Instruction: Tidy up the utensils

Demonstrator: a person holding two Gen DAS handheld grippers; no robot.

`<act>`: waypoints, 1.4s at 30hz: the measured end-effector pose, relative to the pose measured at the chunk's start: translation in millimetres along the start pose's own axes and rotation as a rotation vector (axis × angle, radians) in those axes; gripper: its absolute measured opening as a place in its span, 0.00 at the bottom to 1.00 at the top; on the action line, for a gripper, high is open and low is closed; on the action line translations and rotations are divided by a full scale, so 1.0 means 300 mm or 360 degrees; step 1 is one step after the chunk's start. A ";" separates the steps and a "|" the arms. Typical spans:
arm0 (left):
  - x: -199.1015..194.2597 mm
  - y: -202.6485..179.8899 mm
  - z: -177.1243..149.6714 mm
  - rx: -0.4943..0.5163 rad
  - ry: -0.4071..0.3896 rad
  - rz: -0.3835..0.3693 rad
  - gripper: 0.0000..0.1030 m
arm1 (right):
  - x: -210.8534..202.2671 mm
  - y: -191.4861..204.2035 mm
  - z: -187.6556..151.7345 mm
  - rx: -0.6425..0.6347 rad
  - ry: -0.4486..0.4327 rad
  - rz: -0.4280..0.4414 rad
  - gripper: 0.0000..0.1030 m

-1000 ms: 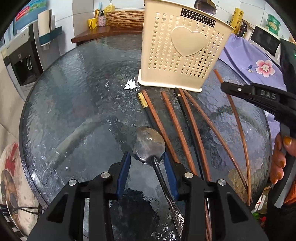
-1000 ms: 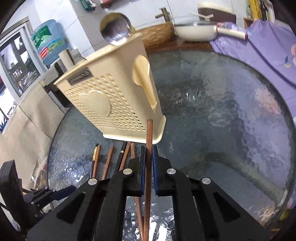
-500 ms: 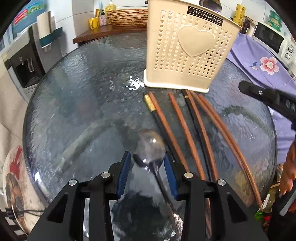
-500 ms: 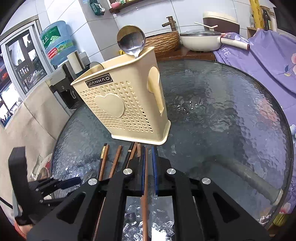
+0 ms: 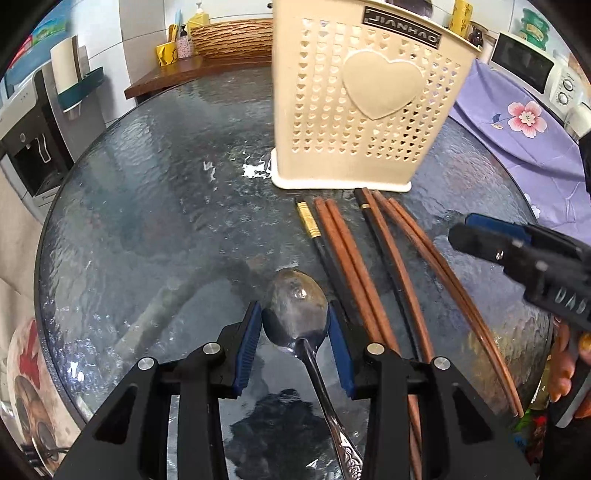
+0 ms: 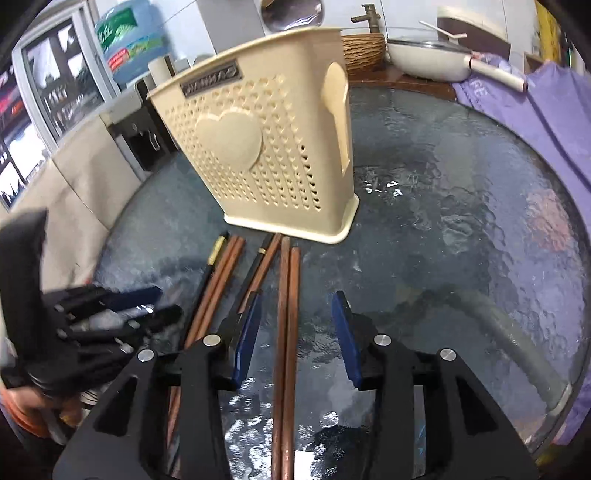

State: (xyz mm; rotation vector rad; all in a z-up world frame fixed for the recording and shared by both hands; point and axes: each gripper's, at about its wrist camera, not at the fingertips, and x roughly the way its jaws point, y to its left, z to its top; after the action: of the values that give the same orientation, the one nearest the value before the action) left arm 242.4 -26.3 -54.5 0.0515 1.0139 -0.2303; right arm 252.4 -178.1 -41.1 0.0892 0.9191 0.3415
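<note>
A cream perforated utensil holder (image 5: 365, 110) stands on the round glass table (image 5: 155, 206); it also shows in the right wrist view (image 6: 266, 155), with a spoon bowl (image 6: 291, 14) sticking out of its top. Several brown and black chopsticks (image 5: 373, 266) lie in front of it. A metal spoon (image 5: 299, 314) lies flat with its bowl between the pads of my open left gripper (image 5: 295, 332). My right gripper (image 6: 295, 332) is open over a pair of brown chopsticks (image 6: 288, 317) lying on the glass, not gripping them; it shows at the right of the left wrist view (image 5: 480, 240).
A purple floral cloth (image 5: 517, 125) covers something at the table's right. A wooden counter (image 5: 192, 72) with a woven basket and cups stands behind. A white pan (image 6: 424, 59) sits on the counter. A water dispenser (image 5: 33, 140) stands at the left.
My right gripper has opened and let go of the brown chopstick, which now lies on the glass beside another. My left gripper has closed in around the spoon bowl, still open.
</note>
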 end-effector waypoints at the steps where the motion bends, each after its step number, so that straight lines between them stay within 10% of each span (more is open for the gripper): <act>1: 0.000 0.007 0.001 -0.0004 0.0004 0.0004 0.35 | 0.011 0.005 -0.005 -0.0017 0.0017 -0.0035 0.39; 12: -0.010 0.015 -0.016 0.0006 0.0000 0.0010 0.35 | 0.070 0.023 -0.028 -0.0198 0.0132 -0.0271 0.32; 42: 0.020 -0.058 0.024 -0.0153 0.0141 0.0160 0.37 | 0.118 0.056 0.038 -0.0225 0.0225 -0.0225 0.16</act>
State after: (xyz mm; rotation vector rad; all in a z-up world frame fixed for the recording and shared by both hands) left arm 247.7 -45.3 -54.6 0.0256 1.1059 -0.0880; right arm 276.8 -149.9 -57.5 -0.1310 1.0324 0.2827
